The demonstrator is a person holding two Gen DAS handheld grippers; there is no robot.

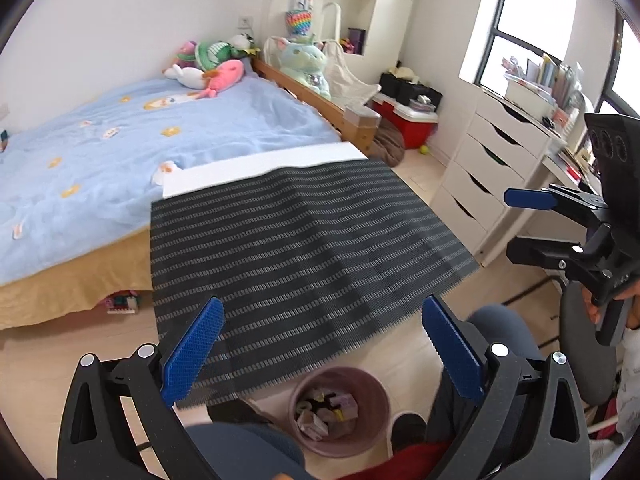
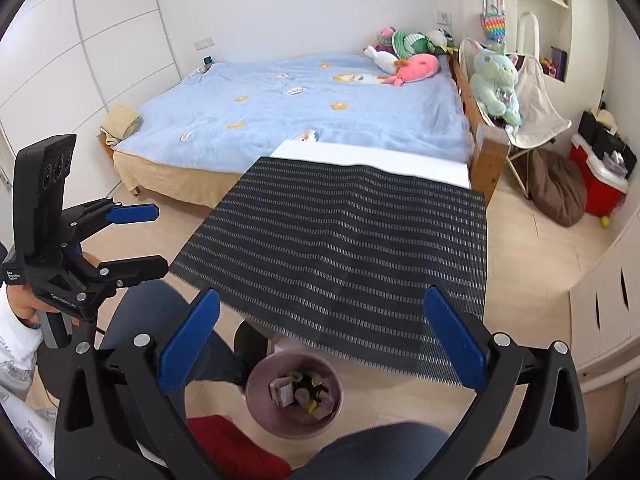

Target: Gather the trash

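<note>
I hold the left gripper and right gripper spread and empty above the bare striped mat, since the trash apparently sits in the pink bin below.

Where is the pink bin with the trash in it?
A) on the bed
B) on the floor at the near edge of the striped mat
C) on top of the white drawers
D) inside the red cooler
B: the bin stands on the wood floor just below the near edge of the mat, between the person's knees, with scraps visible inside it.
</note>
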